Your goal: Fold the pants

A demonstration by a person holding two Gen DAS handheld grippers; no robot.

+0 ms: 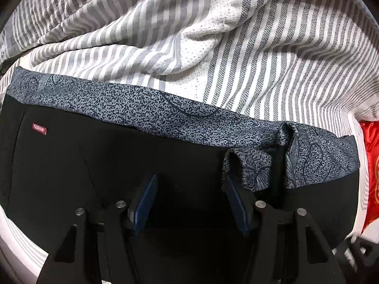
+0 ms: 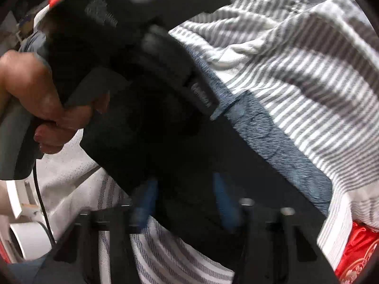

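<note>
The black pants point(image 1: 118, 161) lie on a striped bedsheet point(image 1: 284, 71), with a small red label point(image 1: 39, 129) at the left. A blue-grey patterned cloth point(image 1: 146, 111) shows along their far edge and bunches at the right. My left gripper point(image 1: 189, 189) is open just above the black fabric, blue pads apart. In the blurred right wrist view, my right gripper point(image 2: 184, 194) is open over the black pants point(image 2: 189, 156). The left gripper's body point(image 2: 132, 54) and the hand point(image 2: 30, 90) holding it fill the upper left of that view.
Red satin fabric point(image 1: 370, 165) lies at the right edge of the bed and shows in the right wrist view point(image 2: 357, 250) too. A white cylinder point(image 2: 30, 239) and a black cable point(image 2: 41, 203) sit at the lower left. The sheet point(image 2: 319, 94) is rumpled.
</note>
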